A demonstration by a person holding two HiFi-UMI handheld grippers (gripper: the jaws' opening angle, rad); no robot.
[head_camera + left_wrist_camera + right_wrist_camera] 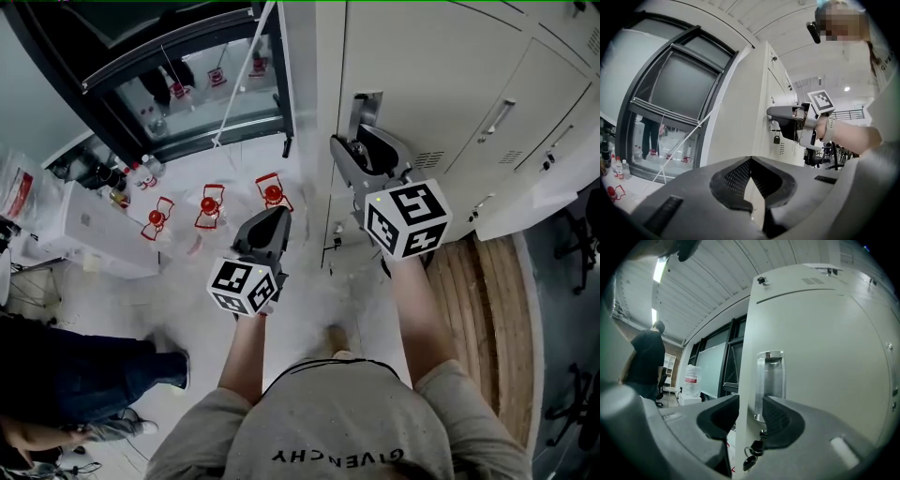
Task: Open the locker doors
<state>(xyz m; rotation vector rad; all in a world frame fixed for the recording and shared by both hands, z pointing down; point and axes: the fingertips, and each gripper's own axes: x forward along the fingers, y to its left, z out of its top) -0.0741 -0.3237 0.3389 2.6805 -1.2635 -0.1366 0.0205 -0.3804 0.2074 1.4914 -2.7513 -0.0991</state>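
Now the locker door (pixel 811 357) edge sits between the parted jaws of the right hand-held gripper (pixel 750 401)

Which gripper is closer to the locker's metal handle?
Right. The right gripper is at the handle, jaws astride the door edge; the left gripper hangs back, well short of it.

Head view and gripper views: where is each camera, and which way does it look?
Head view: on the person's head, facing steeply down at lockers; shows forearms, shirt, left gripper, right gripper.
Left gripper view: on the left gripper, along its shut, empty jaws toward a window; shows the right forearm.
Right gripper view: on the right gripper, facing a locker handle, jaws apart around the door edge; own body not clearly visible.
Shared: head and left gripper views both show the right gripper at the lockers.
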